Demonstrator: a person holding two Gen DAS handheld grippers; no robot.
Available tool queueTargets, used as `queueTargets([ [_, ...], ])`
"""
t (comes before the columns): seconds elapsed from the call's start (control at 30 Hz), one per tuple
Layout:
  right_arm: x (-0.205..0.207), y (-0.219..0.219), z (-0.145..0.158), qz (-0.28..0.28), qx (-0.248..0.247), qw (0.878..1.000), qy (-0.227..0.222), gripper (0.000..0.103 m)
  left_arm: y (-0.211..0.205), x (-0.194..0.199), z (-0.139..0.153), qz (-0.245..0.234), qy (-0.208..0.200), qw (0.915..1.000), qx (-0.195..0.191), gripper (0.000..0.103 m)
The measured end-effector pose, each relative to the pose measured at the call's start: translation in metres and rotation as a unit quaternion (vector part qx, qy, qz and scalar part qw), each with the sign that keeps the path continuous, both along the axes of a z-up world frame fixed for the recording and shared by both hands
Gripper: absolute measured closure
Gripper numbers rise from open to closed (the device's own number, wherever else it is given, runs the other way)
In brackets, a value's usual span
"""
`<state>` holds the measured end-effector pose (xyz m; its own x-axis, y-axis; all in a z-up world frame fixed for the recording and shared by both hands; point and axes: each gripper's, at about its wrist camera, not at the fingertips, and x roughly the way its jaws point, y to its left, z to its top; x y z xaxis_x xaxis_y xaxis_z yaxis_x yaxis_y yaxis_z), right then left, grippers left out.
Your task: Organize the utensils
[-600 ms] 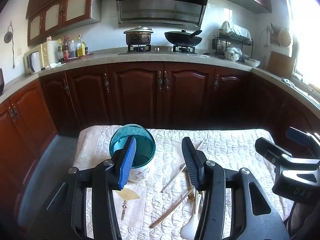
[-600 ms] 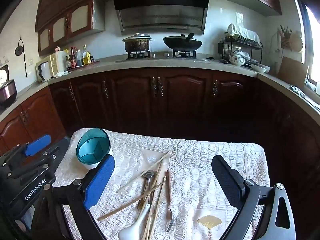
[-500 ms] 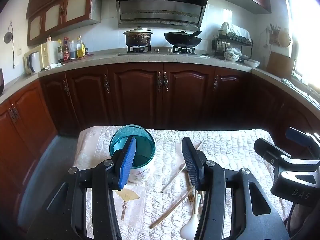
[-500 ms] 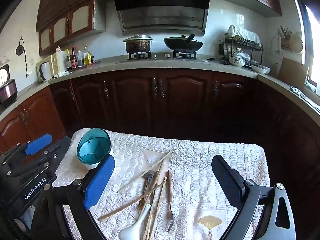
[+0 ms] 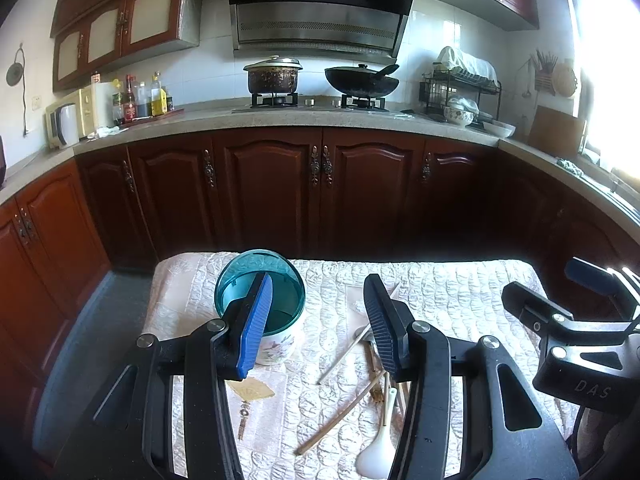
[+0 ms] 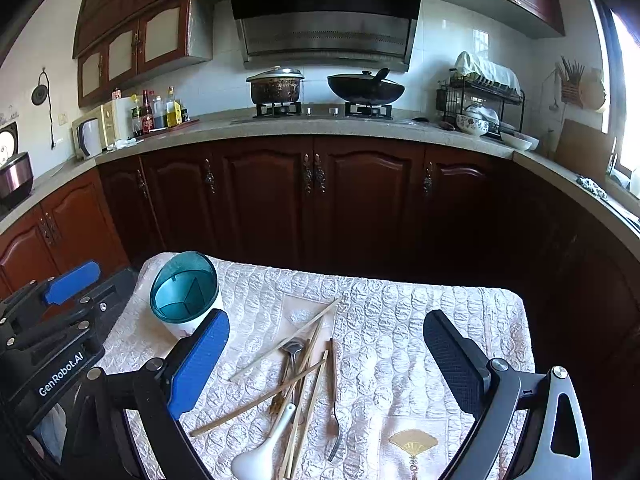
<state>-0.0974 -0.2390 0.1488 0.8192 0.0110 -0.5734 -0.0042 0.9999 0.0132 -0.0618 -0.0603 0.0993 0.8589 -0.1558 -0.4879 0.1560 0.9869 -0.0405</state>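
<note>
**Utensils loose on the cloth, both grippers empty**

While the utensils lie in a loose heap near the middle of the quilted tablecloth [image 6: 400, 320], toward its near edge, nothing is in either gripper. Several wooden chopsticks [image 6: 304, 368] cross one another at angles; a white ceramic spoon [image 6: 260, 452] lies at the near end of the heap, bowl toward the camera, and a metal fork [image 6: 334, 412] rests just to the right of the sticks, tines toward the near edge. A metal spoon [image 6: 292, 350] sits under the crossed sticks, partly covered.

Toward the far left corner of the cloth stands the utensil holder [image 6: 185, 292], upright, with a teal translucent rim, a white flowered body and inner dividers. It is apart from the heap.

From its own camera, the right gripper [image 6: 326, 360] hangs above the heap with its jaws spread wide, one blue pad on the left and one black pad on the right, touching nothing. The left gripper [image 5: 318, 320] hovers over the cloth between the holder and the heap, jaws apart and empty; its blue pad overlaps the holder in the left wrist view.

Behind the table run dark wooden cabinets [image 6: 312, 200], a stone countertop with a lidded pot [image 6: 275, 84] and a wok [image 6: 366, 90] on the hob, and a dish rack [image 6: 484, 100] to the right.
</note>
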Motion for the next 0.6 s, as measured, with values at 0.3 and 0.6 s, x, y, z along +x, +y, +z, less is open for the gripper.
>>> queueTargets([
  [0.3,0.0001,-0.0041,-0.0024,-0.002,0.004,1.0,0.002,0.006,-0.0002,0.001,-0.001,0.0,0.003,1.0,0.0,0.056],
  [0.6,0.0018,-0.0082,-0.0075,-0.005,-0.003,1.0,0.002,0.006,-0.0018,0.0008,-0.0039,-0.006,0.005,1.0,0.002,0.056],
])
